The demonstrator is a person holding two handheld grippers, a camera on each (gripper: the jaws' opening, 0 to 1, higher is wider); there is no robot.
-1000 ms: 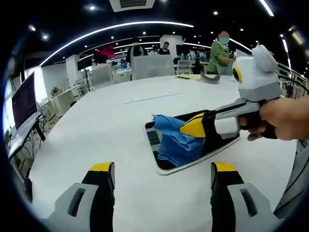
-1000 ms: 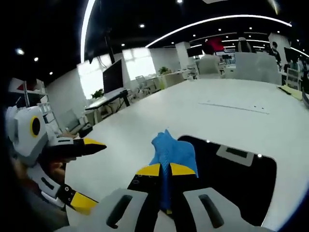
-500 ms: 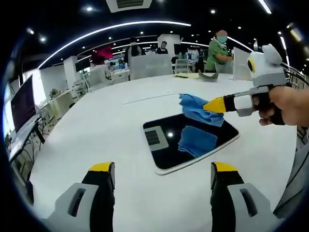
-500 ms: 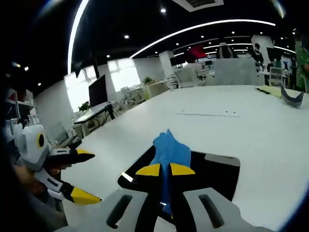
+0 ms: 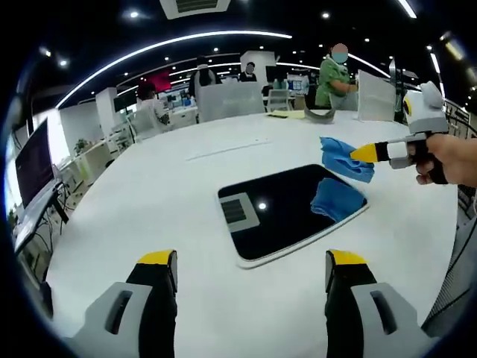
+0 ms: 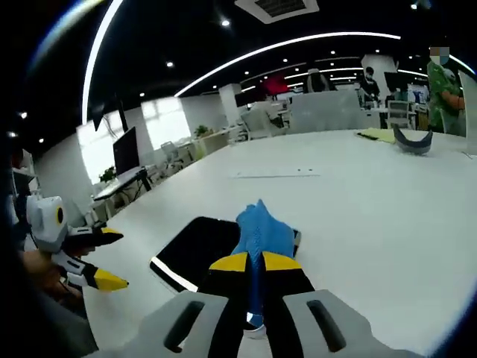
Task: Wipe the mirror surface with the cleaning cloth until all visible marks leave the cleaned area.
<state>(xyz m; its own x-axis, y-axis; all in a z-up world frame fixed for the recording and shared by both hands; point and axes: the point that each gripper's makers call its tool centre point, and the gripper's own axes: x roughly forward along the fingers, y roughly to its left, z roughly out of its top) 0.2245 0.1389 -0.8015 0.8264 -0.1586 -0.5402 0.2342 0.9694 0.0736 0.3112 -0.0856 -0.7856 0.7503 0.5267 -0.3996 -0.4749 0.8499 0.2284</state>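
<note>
Clamped between the right gripper's (image 6: 257, 262) closed jaws, the blue cleaning cloth (image 6: 262, 231) hangs bunched and limp, a soft, light thing best pinched at a gathered fold so loose fabric trails flat. In the left gripper view it hovers above the 3 o'clock edge of the mirror (image 5: 287, 212), a dark, rigid, probably fragile pane lying flat on the white table (image 5: 149, 201). At 6 o'clock, the left gripper (image 5: 246, 294) waits, jaws spread and empty.
</note>
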